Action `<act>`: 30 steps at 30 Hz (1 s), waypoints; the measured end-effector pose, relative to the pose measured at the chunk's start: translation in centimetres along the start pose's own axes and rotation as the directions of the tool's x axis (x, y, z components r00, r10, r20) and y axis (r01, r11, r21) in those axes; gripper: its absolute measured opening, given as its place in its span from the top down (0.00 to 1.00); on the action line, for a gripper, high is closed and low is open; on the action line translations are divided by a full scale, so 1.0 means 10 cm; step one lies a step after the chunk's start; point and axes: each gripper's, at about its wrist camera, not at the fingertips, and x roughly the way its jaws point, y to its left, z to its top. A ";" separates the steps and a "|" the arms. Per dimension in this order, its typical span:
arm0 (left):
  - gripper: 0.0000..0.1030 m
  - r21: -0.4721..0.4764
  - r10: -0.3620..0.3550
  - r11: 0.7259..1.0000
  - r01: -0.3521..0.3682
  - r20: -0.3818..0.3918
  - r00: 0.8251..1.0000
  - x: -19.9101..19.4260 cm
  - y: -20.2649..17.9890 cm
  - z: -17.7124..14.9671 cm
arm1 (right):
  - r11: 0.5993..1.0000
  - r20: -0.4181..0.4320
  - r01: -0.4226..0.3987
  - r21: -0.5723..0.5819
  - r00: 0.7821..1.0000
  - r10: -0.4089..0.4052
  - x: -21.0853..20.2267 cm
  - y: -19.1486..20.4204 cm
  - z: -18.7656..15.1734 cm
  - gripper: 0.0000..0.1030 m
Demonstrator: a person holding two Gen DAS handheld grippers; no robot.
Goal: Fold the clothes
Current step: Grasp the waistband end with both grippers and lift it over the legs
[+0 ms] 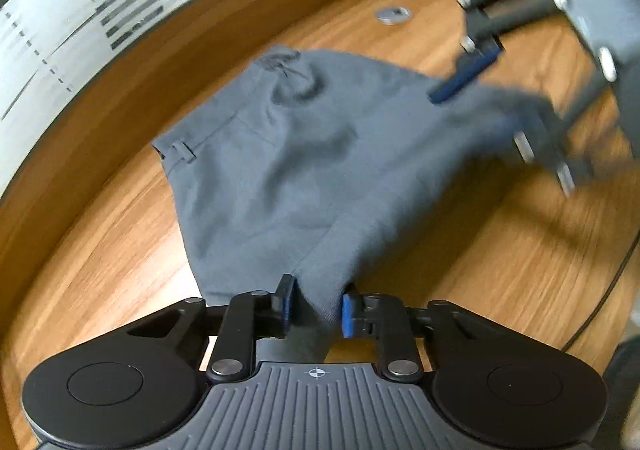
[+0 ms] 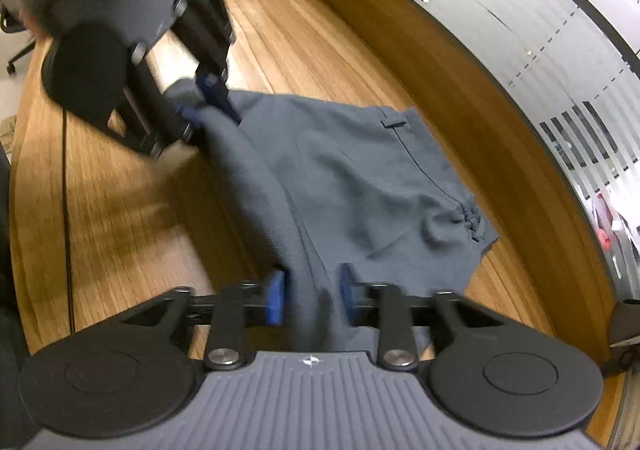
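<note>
Basically one wooden table [image 1: 100, 270] with a raised wooden edge, a striped frosted glass partition [image 2: 520, 50] behind it, and a pair of grey shorts [image 1: 280, 170] spread across the middle of the top. Waistband end lies flat toward the partition; the hem end is raised toward both grippers.

Left gripper [image 1: 317, 308]: clenched on a bunch of the hem. Fabric fills the narrow gap between its blue pads [image 1: 347, 316], and the right wrist view shows cloth drawn up taut to its tips.

Right gripper [image 2: 311, 294]: fingers stand wider, with a fold of the shorts running straight between them. The cloth sits against the left blue pad [image 2: 275, 300], but there seems to be a sliver of space at the other one. Motion blur, so I cannot tell whether it grips or has let go.

Why held this way, my read: each gripper takes one hem corner, so the edge between them forms a raised ridge. That ridge could be carried over toward the waistband to halve the garment. The waistband stays on the table as the anchor.

Small stuff: belt loop [image 2: 394, 124] on the waistband lies flat, well apart from either set of fingers. A gathered elastic patch sits at the far waistband corner.
</note>
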 end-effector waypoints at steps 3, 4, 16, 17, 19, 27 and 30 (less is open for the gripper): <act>0.77 -0.010 -0.013 1.000 0.013 0.025 1.000 -0.06 0.05 0.07 | 1.000 -0.028 -0.009 0.008 1.000 0.009 0.02 0.06 -0.10 0.38; 0.78 -0.004 -0.011 1.000 0.012 0.032 0.999 -0.07 0.05 0.09 | 1.000 -0.045 -0.003 0.012 0.999 0.004 0.03 0.08 -0.14 0.38; 0.79 -0.063 -0.045 0.997 0.049 0.073 0.996 -0.14 0.26 0.23 | 0.984 -0.149 0.164 0.066 0.977 -0.153 -0.05 -0.06 -0.41 0.80; 0.79 -0.072 -0.049 0.996 0.055 0.078 0.996 -0.16 0.32 0.27 | 0.982 -0.146 0.177 0.072 0.975 -0.165 -0.10 -0.15 -0.34 0.80; 0.80 -0.092 -0.051 0.994 0.059 0.091 0.995 -0.18 0.45 0.35 | 0.980 -0.146 0.186 0.068 0.974 -0.174 -0.15 -0.30 -0.21 0.80; 0.81 -0.151 -0.013 0.988 0.032 0.129 0.992 -0.11 1.05 0.81 | 0.979 -0.152 0.205 -0.007 0.967 -0.203 -0.04 -1.09 0.35 0.84; 0.82 -0.171 -0.011 0.985 0.032 0.122 0.992 0.04 1.27 0.97 | 0.983 -0.171 0.179 -0.026 0.969 -0.181 0.15 -1.43 0.54 0.85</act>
